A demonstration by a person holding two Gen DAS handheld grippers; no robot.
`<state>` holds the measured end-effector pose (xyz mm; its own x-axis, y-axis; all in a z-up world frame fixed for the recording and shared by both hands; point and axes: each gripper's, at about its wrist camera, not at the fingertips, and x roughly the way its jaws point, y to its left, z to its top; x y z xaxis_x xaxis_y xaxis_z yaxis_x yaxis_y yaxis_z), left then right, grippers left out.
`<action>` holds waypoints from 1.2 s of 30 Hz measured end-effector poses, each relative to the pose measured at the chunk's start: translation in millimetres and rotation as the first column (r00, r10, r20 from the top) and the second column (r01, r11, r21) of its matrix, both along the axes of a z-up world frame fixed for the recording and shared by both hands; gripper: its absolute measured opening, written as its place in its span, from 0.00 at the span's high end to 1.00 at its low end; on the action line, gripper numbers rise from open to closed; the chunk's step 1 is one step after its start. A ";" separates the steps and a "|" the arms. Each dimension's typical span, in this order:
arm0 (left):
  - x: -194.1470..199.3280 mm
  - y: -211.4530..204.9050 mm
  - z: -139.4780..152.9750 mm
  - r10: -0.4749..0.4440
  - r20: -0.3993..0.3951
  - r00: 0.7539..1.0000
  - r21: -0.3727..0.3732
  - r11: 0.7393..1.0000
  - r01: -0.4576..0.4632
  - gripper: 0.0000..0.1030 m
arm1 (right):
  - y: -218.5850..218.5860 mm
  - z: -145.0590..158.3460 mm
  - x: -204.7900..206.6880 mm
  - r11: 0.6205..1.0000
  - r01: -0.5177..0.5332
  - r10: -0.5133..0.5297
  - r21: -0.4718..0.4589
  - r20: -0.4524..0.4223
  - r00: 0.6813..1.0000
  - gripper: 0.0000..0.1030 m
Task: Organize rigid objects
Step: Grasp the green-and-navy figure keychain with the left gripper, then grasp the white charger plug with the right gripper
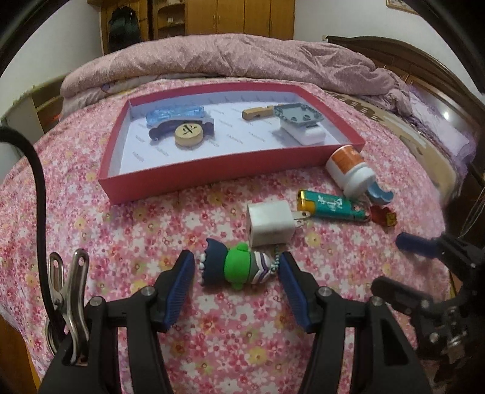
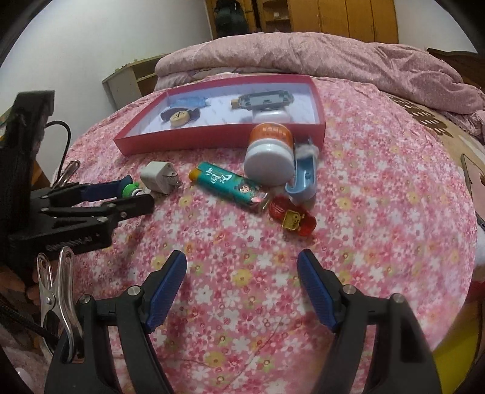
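A red shallow box [image 1: 194,178] [image 2: 188,138] lies on the floral bedspread and holds a wooden disc [image 1: 188,135], a blue clear piece [image 1: 174,115] and a white block [image 1: 303,133]. My left gripper [image 1: 236,268] is open, its jaws on either side of a green and navy toy figure [image 1: 235,266] [image 2: 132,189], not closed on it. A white charger [image 1: 269,224] [image 2: 159,175], a teal lighter [image 1: 332,207] [image 2: 229,186], a white bottle [image 1: 348,169] [image 2: 269,157] and a red toy [image 2: 292,219] lie loose. My right gripper [image 2: 242,266] is open and empty, short of the red toy.
A blue clip [image 2: 303,178] lies beside the bottle. A rumpled pink quilt [image 1: 227,57] is heaped behind the box. A wooden headboard [image 1: 424,66] stands at the right. Wardrobes [image 1: 236,18] line the back wall. The right gripper shows at the left wrist view's right edge [image 1: 418,242].
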<state>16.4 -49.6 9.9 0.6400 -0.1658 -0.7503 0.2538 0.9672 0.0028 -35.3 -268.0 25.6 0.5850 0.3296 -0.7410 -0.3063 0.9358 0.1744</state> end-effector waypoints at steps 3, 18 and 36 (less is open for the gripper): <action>-1.9 -2.9 -0.9 -0.015 0.016 1.000 0.012 1.000 0.015 0.42 | -1.7 -0.6 -5.0 1.000 0.000 0.000 0.004 0.003 1.000 0.24; -33.2 27.2 0.4 -0.028 0.027 0.999 -0.020 0.999 0.028 0.49 | 23.5 6.8 2.3 0.998 -0.061 0.061 -0.020 -0.016 0.998 0.26; -49.3 64.4 -4.4 0.048 0.018 0.999 -0.063 0.997 -0.047 0.49 | 101.6 14.6 40.8 0.981 -0.188 0.190 -0.041 0.030 0.981 0.43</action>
